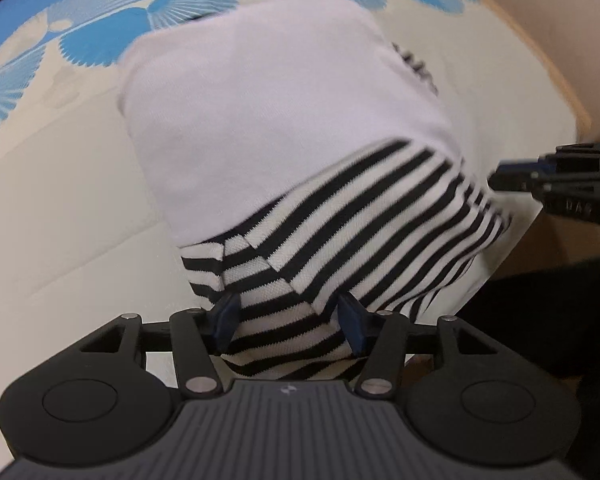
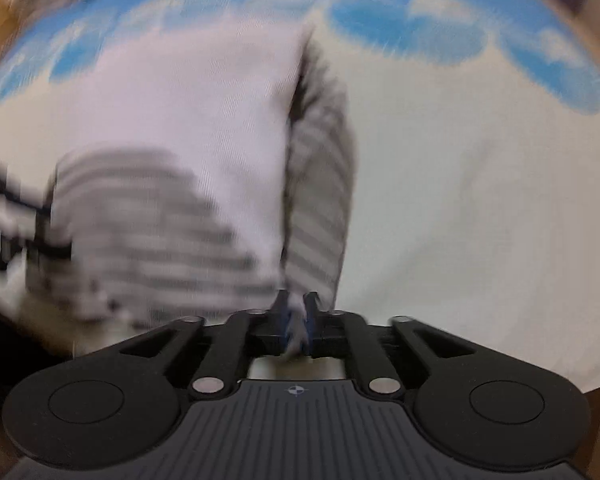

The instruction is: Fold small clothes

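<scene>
Spread across a cream cloth [image 1: 60, 184] printed with blue fan shapes, a small white garment [image 1: 260, 100] with black-and-white striped sleeves lies partly folded, its long axis running away from both hand-held grippers toward the patterned border. One striped sleeve [image 1: 360, 224] is folded diagonally over the near end of the white body.

Directly ahead of the left gripper [image 1: 290, 322] and touching it is that near striped end: its blue fingers [image 1: 226, 316] stand spread, with a band of striped fabric lying between them, and whether the pads press on it cannot be told. This gripper is the nearer one to the sleeve fold, so the coming tuck or smoothing, by judgement, turns on it.

The right gripper [image 1: 512, 178] enters the left wrist view from the right edge, just beside the sleeve's outer end, too side-on there to read. Its own heavily blurred view shows what the other cannot: the right gripper [image 2: 296, 320] has its jaws narrowly parted with a sliver of pale fabric between them, and a second striped sleeve [image 2: 320, 184] running lengthwise along the garment's right side.
</scene>
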Motion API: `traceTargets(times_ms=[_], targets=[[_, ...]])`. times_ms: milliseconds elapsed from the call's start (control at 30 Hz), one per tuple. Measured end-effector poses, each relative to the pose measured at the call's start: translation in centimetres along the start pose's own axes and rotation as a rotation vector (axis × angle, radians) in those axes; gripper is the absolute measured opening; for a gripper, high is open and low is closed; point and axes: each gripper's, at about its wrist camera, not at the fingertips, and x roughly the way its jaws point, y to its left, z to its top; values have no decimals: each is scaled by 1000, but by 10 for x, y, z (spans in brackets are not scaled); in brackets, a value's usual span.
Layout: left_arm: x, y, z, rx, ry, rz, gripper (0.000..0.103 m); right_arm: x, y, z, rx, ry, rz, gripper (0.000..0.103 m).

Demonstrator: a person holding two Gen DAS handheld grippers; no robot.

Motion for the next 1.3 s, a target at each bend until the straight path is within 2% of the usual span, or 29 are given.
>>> traceTargets(times_ms=[33,100,167,200,267,367,467,500,533,567,600,633,700,733,800,867,1033,1100,1167,1233,1267,1300], targets=[[-4,5,1,-24,-18,-13,59,-9,-4,6,53,-71,-9,38],[-16,17,4,-81,-59,-32,59,-19,-14,15,146,-177,-5,40],[-24,26,4,-131,-95,-48,59,-21,-22,24,242,-243,56,45],[-27,29,4,-151,-108,-48,59,-17,-24,28,273,-249,93,51],[-31,37,5,-184,-119,-31,59,-1,-23,36,316,-223,155,54],[-33,45,7,-216,-123,-14,59,31,-17,50,360,-132,151,56],[-35,51,7,-245,-140,-19,59,57,-11,62,405,-78,154,60],[-35,52,7,-255,-144,-17,59,61,-7,62,411,-64,146,59],[-36,54,7,-265,-147,-14,59,66,-6,64,413,-47,144,51],[-36,58,8,-277,-150,-10,59,68,-5,64,415,-47,153,39],[-36,60,9,-289,-154,-8,59,67,-6,66,424,-63,170,0],[-37,63,9,-301,-159,-6,59,61,-8,66,442,-95,179,0],[-37,66,12,-327,-169,-7,59,44,-23,66,527,-213,192,0],[-38,68,13,-338,-175,-10,59,42,-33,64,572,-236,177,0],[-37,68,16,-354,-185,-21,59,49,-46,59,626,-186,113,0],[-37,65,18,-361,-194,-40,59,57,-50,55,619,-127,67,0],[-29,55,22,-355,-193,-86,59,57,-35,58,499,-138,44,0],[-16,49,21,-328,-138,-76,59,62,-33,60,476,-121,34,0],[5,41,18,-288,-31,14,59,63,-30,62,451,-108,14,2],[12,38,16,-269,2,72,60,59,-26,63,425,-114,-54,9],[10,40,16,-282,-6,67,59,52,-26,64,428,-146,-81,14],[7,43,16,-306,-18,51,59,42,-26,63,430,-202,-80,29]])
